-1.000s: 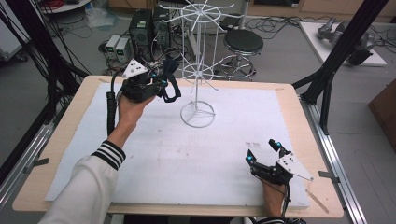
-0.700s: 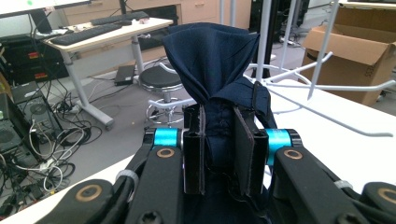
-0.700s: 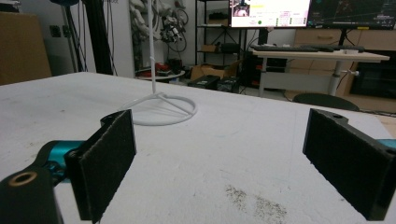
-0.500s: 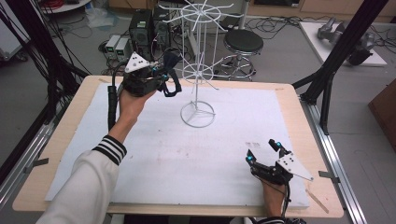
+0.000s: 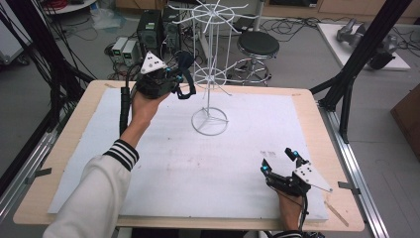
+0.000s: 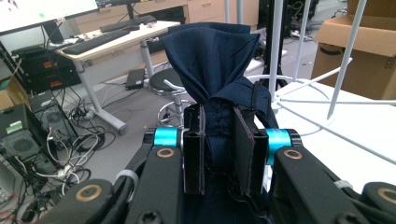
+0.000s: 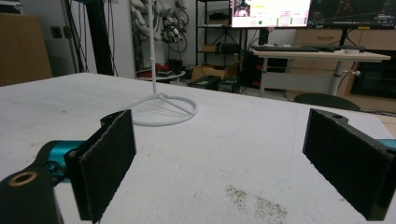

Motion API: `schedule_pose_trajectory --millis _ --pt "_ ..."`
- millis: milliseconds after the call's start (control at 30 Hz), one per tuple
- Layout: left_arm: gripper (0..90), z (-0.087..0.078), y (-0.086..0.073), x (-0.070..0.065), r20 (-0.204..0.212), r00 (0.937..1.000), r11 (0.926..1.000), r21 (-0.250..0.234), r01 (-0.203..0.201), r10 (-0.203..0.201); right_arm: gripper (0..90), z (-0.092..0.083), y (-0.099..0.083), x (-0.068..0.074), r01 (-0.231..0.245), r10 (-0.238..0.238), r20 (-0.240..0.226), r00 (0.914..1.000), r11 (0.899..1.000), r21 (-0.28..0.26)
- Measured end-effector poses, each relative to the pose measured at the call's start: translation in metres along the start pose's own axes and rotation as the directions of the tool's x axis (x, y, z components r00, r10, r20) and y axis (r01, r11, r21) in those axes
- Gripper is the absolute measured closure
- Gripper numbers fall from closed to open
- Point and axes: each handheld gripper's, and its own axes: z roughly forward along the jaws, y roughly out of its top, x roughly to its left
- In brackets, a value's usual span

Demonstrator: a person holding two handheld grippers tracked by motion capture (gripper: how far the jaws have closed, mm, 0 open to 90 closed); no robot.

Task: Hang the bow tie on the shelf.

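A white wire display rack (image 5: pixel 210 74) stands on a ring base (image 5: pixel 209 122) at the back middle of the white-covered table. My left gripper (image 5: pixel 179 81) is raised beside the rack's lower arms and is shut on a dark navy cloth (image 5: pixel 185 60). In the left gripper view the cloth (image 6: pixel 212 56) bunches up between the pads (image 6: pixel 243 156), with the rack's white arms (image 6: pixel 303 95) just to its right. My right gripper (image 5: pixel 280 161) rests open at the table's front right, nothing between its pads (image 7: pixel 108 158); the rack's base (image 7: pixel 161 109) lies ahead of it.
The white sheet (image 5: pixel 163 168) covers most of the wooden table (image 5: pixel 91 96). Black frame posts (image 5: pixel 356 54) stand at the right rear corner. A stool (image 5: pixel 257 47) and computer boxes (image 5: pixel 148 29) sit on the floor behind the table.
My left gripper, holding the navy cloth, has risen slightly and moved right toward the rack's arms. My right gripper has stayed still.
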Motion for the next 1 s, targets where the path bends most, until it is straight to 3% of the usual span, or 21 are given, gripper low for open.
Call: schedule_pose_trajectory --millis 600,767,1000 --pt "73.1 0.009 0.001 -0.001 -0.006 0.9993 0.9975 0.060 -0.037 0.037 8.6 0.000 0.000 0.000 -0.005 0.005 -0.001 1.0000 1.000 -0.001" --pt "53.5 0.011 0.003 -0.005 -0.009 0.9981 0.9952 0.076 -0.061 0.062 8.6 0.000 0.000 0.000 -0.004 0.004 -0.001 1.0000 1.000 -0.001" --pt "35.5 0.013 0.003 -0.011 -0.028 0.9958 0.9920 0.094 -0.084 0.087 8.6 0.000 0.000 0.000 -0.005 0.005 -0.002 1.0000 1.000 -0.002"
